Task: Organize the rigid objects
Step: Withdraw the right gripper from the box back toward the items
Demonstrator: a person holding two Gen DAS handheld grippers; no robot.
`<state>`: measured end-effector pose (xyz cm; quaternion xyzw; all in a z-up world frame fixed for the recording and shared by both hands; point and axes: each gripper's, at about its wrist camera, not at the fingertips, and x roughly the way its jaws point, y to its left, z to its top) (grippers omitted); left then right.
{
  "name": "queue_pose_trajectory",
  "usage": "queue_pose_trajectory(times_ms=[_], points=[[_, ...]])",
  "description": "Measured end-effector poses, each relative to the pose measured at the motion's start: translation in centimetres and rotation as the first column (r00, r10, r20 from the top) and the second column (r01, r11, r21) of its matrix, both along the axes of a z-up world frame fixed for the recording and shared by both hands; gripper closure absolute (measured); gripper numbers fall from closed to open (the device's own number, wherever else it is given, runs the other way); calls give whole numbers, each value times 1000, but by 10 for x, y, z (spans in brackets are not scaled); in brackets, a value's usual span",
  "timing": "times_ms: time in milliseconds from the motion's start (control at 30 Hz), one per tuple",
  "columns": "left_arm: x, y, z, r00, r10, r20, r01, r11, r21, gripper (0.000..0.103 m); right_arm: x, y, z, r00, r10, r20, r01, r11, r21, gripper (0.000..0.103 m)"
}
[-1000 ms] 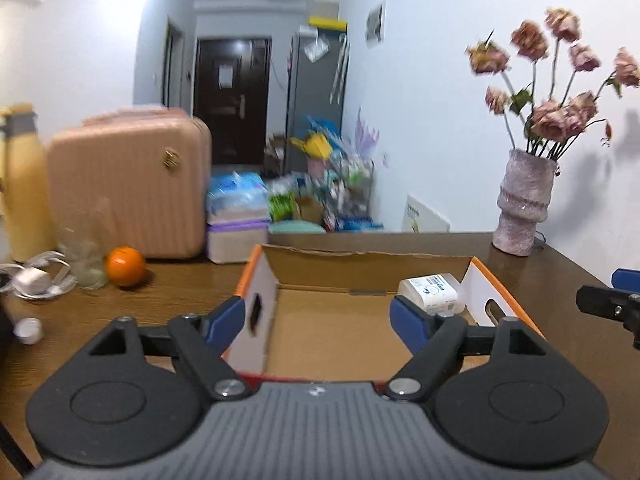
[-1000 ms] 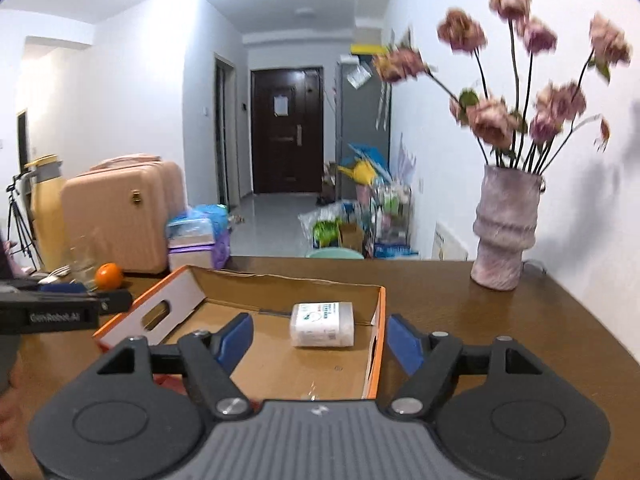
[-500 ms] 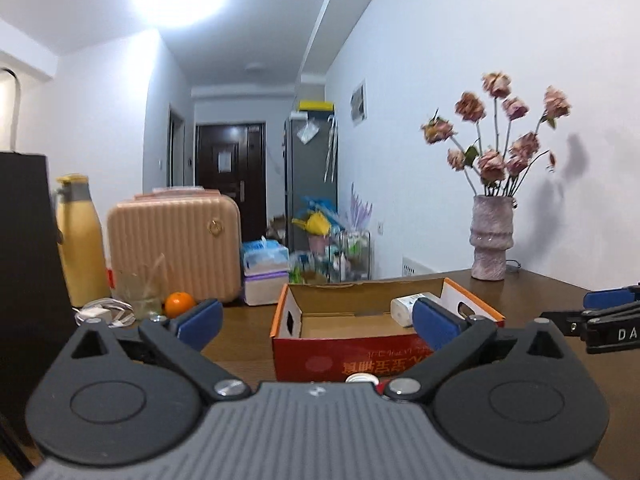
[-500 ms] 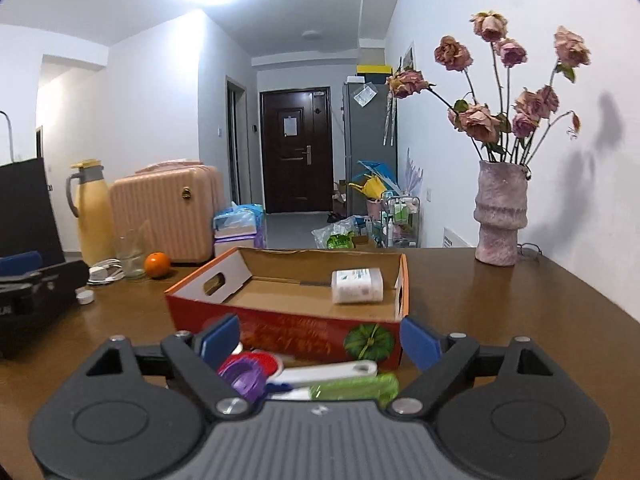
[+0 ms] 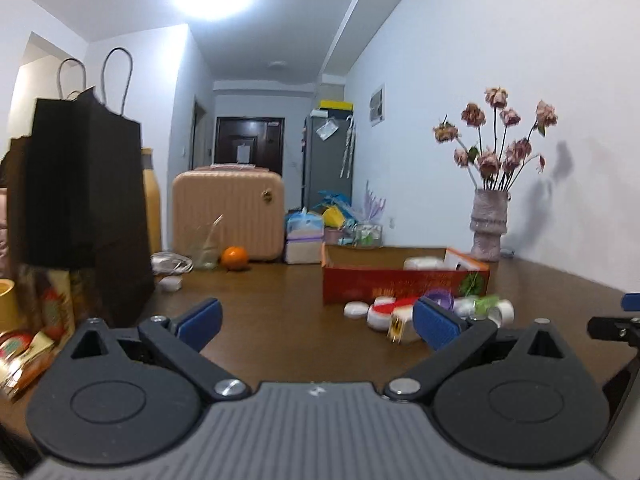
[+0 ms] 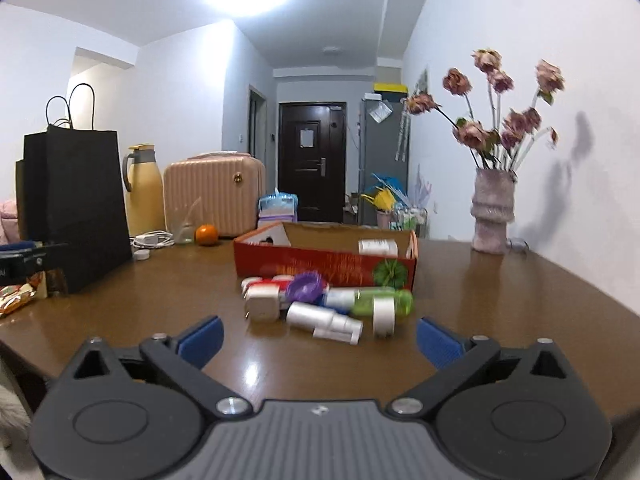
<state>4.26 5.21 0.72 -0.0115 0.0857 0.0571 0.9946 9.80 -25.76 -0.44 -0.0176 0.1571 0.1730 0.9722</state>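
Observation:
A red cardboard box point(image 6: 326, 266) stands open on the brown table point(image 6: 500, 292) with a white bottle point(image 6: 378, 247) inside. In front of it lies a pile of small things: a white plug adapter point(image 6: 262, 307), a purple lid point(image 6: 305, 285), a green bottle point(image 6: 382, 300), a silver-white tube point(image 6: 324, 320). My right gripper point(image 6: 319, 338) is open and empty, low over the table short of the pile. My left gripper point(image 5: 316, 320) is open and empty, left of the pile point(image 5: 404, 312) and box point(image 5: 404, 280).
A black paper bag point(image 6: 74, 208) stands at the left with snack packets point(image 6: 16, 298) beside it. Behind are a yellow jug point(image 6: 142, 190), a pink case point(image 6: 214, 196), an orange point(image 6: 206, 235) and a charger point(image 6: 150, 240). A vase of dried roses point(image 6: 492, 210) stands at the right wall.
Both grippers have pulled back from above the box and dropped low to the table. The pile in front of the box and the black bag have come into view.

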Motion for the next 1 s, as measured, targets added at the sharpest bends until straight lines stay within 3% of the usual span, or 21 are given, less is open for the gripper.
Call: queue_pose_trajectory(times_ms=[167,267,567,667,833,1000], points=[[-14,1,-11,998,-41,-38,40,999,-9,0,-20,7,-1,1000,-27,1,26,996,90,0],[-10,7,-14,998,-21,-52,19,999,-41,0,-18,18,0,1000,-15,17,14,999,37,0],[10,3,-31,991,-47,-123,48,999,3,0,11,22,-15,999,-37,-14,38,999,35,0],[26,0,-32,986,-75,-151,78,997,15,0,27,21,-19,999,-43,-25,44,999,25,0],[65,-13,-26,984,-135,-120,142,988,56,0,59,14,-18,999,-32,-17,32,999,30,0],[118,-28,-25,963,-226,-148,236,970,54,3,96,14,-11,1000,13,13,-12,999,-41,0]])
